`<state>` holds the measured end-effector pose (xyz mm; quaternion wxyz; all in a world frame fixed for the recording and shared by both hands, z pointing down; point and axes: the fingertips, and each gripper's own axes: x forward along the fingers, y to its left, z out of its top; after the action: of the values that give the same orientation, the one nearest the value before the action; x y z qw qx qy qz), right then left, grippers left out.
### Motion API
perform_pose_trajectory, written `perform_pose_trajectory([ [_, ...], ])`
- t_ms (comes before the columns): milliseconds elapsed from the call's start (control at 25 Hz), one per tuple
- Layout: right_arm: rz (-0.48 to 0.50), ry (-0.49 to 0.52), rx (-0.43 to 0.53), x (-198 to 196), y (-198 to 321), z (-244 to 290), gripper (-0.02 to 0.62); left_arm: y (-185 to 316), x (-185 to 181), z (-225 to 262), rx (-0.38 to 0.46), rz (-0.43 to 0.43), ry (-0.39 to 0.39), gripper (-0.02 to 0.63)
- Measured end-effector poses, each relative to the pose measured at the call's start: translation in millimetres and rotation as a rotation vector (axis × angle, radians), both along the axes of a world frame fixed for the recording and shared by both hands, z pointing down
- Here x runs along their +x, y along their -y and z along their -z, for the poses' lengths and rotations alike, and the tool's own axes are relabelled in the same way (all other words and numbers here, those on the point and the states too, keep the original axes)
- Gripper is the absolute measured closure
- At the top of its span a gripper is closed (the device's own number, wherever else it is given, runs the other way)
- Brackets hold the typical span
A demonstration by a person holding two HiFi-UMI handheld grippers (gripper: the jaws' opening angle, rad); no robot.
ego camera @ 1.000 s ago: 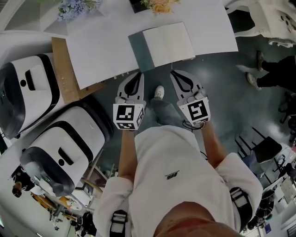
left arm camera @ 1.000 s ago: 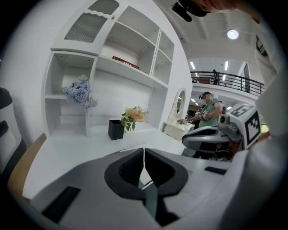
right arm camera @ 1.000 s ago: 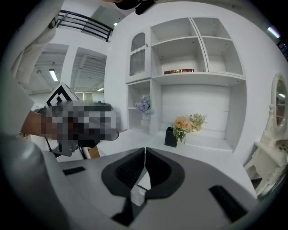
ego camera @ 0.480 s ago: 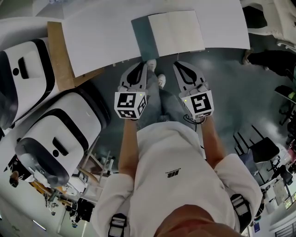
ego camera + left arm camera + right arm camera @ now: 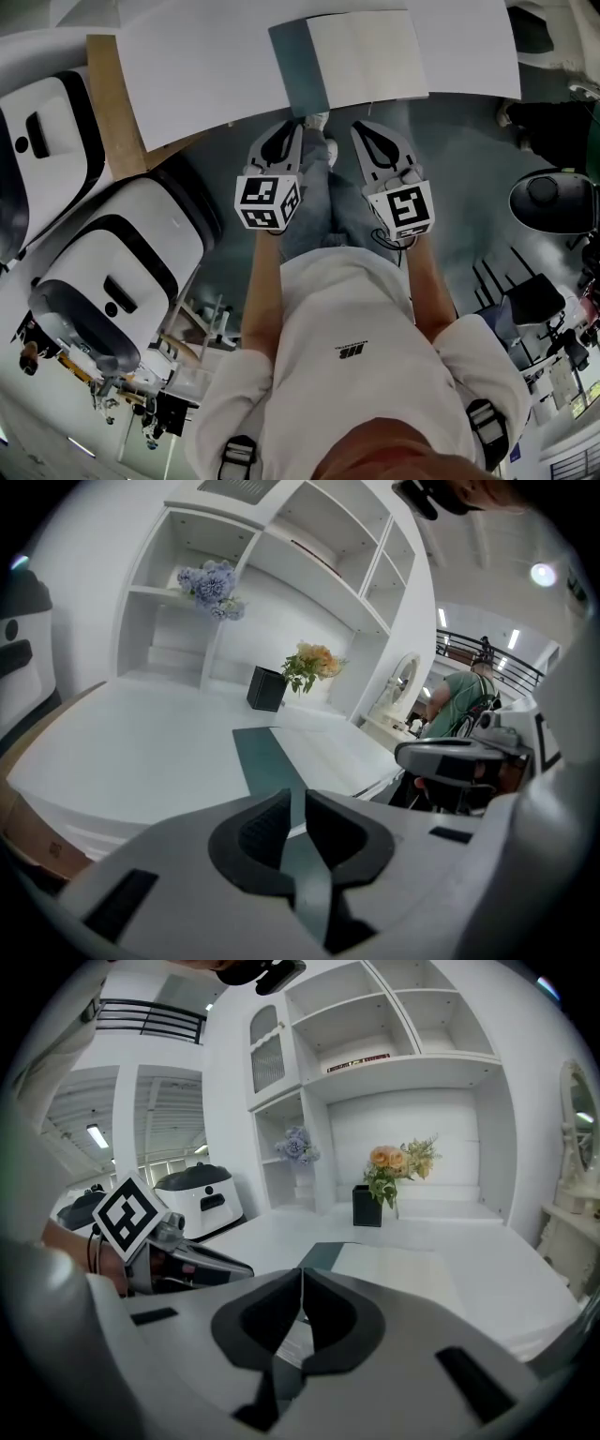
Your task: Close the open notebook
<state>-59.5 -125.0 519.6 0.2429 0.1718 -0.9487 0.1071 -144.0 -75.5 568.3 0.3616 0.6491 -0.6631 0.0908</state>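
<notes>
Head view: an open notebook with a dark teal cover and blank white pages point(image 5: 366, 52) lies at the near edge of a white table point(image 5: 187, 75). The left gripper point(image 5: 284, 134) and right gripper point(image 5: 370, 136) hover just short of that edge, touching nothing.

Left gripper view: its jaws stand only a thin slit apart and hold nothing. The notebook point(image 5: 309, 752) lies ahead, with a black square vase of flowers point(image 5: 267, 688) behind it.

Right gripper view: the jaws are pressed together and empty, with the notebook point(image 5: 384, 1265) just beyond them.

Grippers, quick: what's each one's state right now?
Left gripper: all but closed, a narrow gap, holding nothing.
Right gripper: closed, holding nothing.
</notes>
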Motion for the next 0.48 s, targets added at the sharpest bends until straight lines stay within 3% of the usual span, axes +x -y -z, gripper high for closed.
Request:
perform_pose_trajectory([
  [480, 0.022, -0.044, -0.037, -16, -13, -24, 0.598, -3, -8, -41, -0.047, 0.012, -0.078, 0.606],
])
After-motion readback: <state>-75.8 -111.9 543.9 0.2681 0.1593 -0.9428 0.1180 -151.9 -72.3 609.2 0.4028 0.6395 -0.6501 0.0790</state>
